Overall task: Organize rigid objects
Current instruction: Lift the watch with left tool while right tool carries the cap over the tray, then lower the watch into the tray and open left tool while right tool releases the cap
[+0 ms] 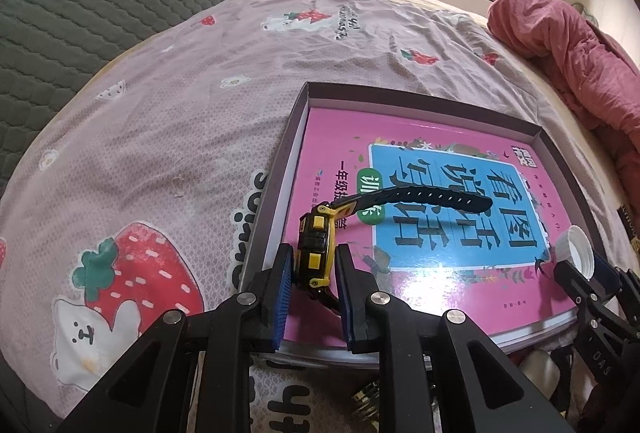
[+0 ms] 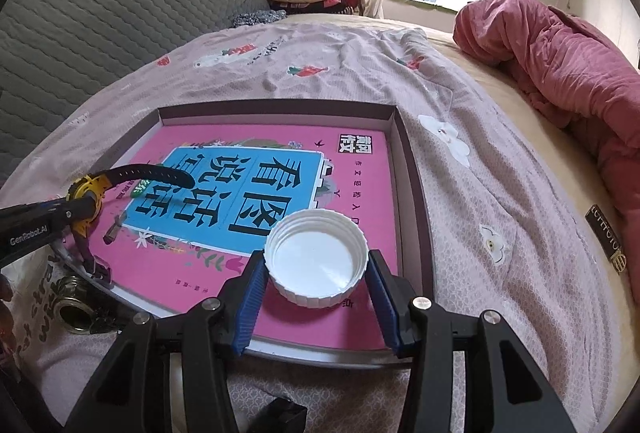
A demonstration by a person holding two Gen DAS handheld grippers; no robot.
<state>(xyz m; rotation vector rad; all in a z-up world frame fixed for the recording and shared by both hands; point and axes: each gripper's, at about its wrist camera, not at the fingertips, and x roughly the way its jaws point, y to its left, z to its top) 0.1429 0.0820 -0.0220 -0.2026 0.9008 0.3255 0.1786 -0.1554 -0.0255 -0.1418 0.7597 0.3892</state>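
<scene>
**Over the Bed, Both Grippers Loaded Above the Box**

On the left, the left gripper (image 1: 310,269) had its fingers (image 1: 280,289) drawn nearly together, their ribbed blue pads pinching the case of a yellow-and-black watch (image 1: 316,253). The chunky watch case stood on edge between the pads, and its black perforated strap (image 1: 420,195) arched out over the pink book (image 1: 440,293). The lower strap hung down toward the near edge of the book.

That book, glossy, with a blue panel of large black characters, lay flat inside a shallow cardboard box (image 1: 280,169) with dark outer walls and a pale lining. The box sat on a bed (image 1: 160,137) covered by a pink quilted sheet printed with strawberries.

To the right, the right gripper (image 2: 316,285) held its fingers (image 2: 252,293) about halfway apart, clamped on the ridged rim of a round white plastic cap (image 2: 318,257). The cap faced hollow side up, just above the near right part of the book.

Only the right wrist view showed a metal threaded fitting (image 2: 74,307) lying on the sheet beside the box's near left corner, and a label on the mattress edge. From the left wrist view, the cap appeared small at the far right, seen from its side. A rumpled red quilt (image 2: 560,65) lay at the far right of the bed.
</scene>
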